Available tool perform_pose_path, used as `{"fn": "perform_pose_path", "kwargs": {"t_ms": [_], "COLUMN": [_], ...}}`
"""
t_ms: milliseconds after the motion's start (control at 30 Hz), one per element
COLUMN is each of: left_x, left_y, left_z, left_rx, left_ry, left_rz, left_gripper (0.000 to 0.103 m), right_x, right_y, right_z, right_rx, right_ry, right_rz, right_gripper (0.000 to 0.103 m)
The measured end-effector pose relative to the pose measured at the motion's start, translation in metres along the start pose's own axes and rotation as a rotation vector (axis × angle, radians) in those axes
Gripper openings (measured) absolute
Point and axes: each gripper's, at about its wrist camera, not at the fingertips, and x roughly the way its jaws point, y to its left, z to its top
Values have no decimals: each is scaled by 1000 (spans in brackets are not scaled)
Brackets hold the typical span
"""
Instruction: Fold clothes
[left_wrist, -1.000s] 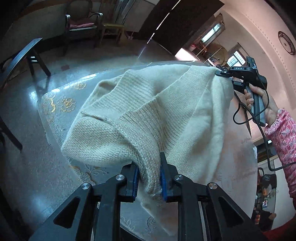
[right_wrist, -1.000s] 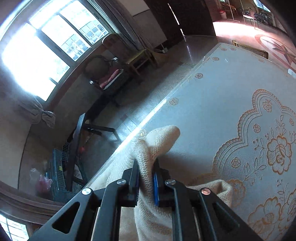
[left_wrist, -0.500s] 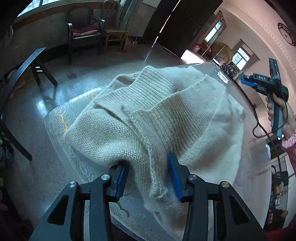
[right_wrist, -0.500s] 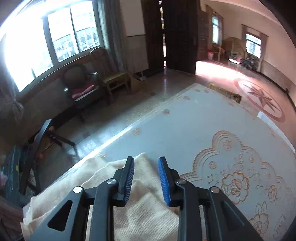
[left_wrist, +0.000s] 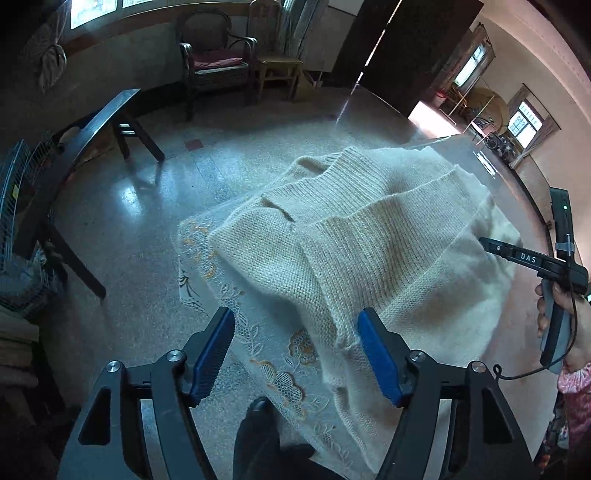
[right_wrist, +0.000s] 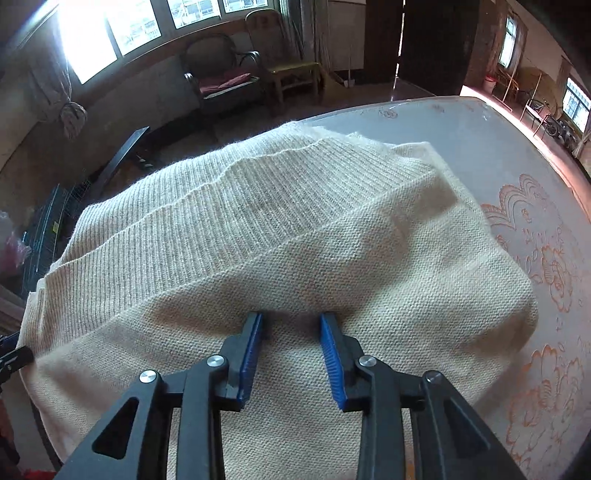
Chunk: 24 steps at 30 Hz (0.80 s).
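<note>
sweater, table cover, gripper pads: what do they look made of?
Sweater: cream knitted yarn, probably wool or acrylic; ribbed band, pebbly stitch, fuzzy edges.
Table cover: pale cloth with orange flower pattern, lace-like mesh at its edge, seemingly under a clear glossy sheet; glare suggests glass or plastic.
Pads: blue, finely ridged, likely rubber or plastic, on matte black fingers.

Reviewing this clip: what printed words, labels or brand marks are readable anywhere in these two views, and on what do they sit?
"DAS": white letters on the black body of the right gripper, seen in the left wrist view.
Nothing readable on the cream sweater, the floral tablecloth or the room behind; the right wrist view shows no text at all.
</note>
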Motion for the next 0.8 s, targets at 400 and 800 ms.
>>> {"fn": "perform_pose_path", "kwargs": {"t_ms": [400,800], "left_x": [-53,-60], "left_y": [-66,-101], "left_z": [-5,-46], "left_rx": [166,146], "left_ry": [-127,-72], "left_rz": [138,235], "left_gripper": [79,79], "right_x": [-73,-105], "right_y": [46,74], "right_z": [-77,-135], "right_rx": [61,116], "right_ry": [-95,-94], "right_rz": [130,116], "right_gripper": [41,41]}}
